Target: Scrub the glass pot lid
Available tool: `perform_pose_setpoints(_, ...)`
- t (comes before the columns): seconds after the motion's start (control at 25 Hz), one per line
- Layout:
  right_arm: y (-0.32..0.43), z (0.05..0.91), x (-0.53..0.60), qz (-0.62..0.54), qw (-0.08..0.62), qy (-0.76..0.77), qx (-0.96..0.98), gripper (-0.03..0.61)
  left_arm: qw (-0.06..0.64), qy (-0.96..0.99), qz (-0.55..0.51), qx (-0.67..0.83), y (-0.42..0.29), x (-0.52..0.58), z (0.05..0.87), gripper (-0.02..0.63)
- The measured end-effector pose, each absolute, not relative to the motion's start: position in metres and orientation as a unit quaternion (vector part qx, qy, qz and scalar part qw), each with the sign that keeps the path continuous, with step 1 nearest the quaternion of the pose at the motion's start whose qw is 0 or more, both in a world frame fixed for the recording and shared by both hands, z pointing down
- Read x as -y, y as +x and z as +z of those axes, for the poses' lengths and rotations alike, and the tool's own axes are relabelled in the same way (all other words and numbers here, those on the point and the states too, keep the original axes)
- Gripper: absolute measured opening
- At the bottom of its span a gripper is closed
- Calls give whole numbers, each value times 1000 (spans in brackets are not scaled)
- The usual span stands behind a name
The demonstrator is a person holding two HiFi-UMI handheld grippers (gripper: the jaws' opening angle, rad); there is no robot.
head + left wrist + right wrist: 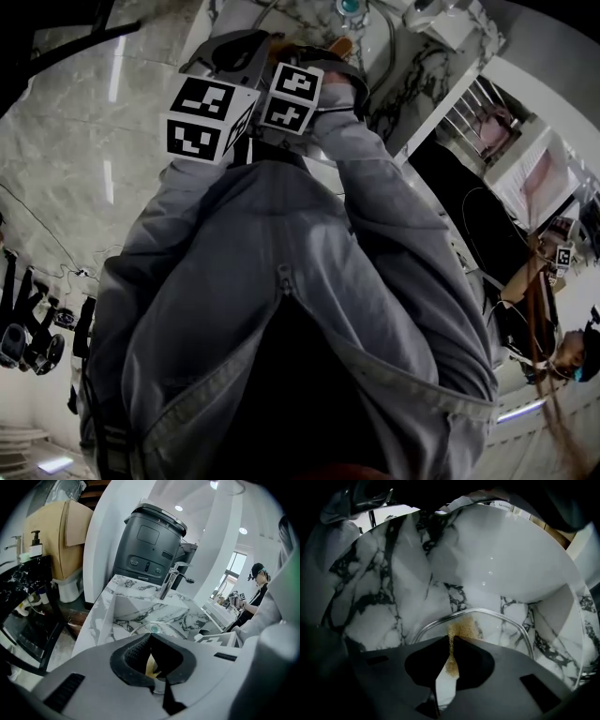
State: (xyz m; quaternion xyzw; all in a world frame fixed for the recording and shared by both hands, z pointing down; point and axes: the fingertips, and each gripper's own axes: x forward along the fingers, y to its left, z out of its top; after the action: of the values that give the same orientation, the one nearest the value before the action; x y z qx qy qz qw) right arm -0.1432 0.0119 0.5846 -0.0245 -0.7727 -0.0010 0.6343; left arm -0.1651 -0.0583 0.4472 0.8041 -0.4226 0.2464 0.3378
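- Marble sink (136, 606), white with black veins, under both tools; faucet (171, 581) at its back edge, teal drain (153, 629) in its floor.
- Glass pot lid (501, 630) inside the sink's basin, tilted, its metal-edged rim arching just beyond the jaws in both gripper views, the sink's marble showing through the glass.
- Left gripper (150, 637) at the sink's near side, jaws clenched tight on a tan piece (151, 667); unclear whether part of the lid.
- Right gripper (453, 638) aimed down into the sink, jaws pinched on a brown scouring pad (461, 627), the pad's free end against the lid's glass just inside the rim.
- Marker cubes (202, 117) of the two tools side by side just short of the sink in the head view, grey jacket (281, 281) below them.
- Dark grey appliance (147, 541) right behind the sink; a person in a cap (258, 581) well off to the sink's right.
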Motion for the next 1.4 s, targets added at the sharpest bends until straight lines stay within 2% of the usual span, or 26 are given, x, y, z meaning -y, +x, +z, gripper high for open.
perform_pose_setpoints(0.24, -143, 585, -62, 109, 617, -75, 776, 46, 340, 808, 248, 411, -160, 46, 445, 17)
perform_pose_setpoints(0.6, -141, 550, -89, 278, 542, -96, 787, 46, 341, 814, 260, 391, -145, 41, 450, 17)
perform_pose_setpoints(1.04, -80, 484, 35, 222, 480, 104, 842, 46, 339, 825, 265, 366, -118, 60, 454, 17)
perform_pose_setpoints(1.4, -25, 543, 131, 98, 547, 214, 803, 46, 340, 822, 277, 363, -106, 80, 470, 17)
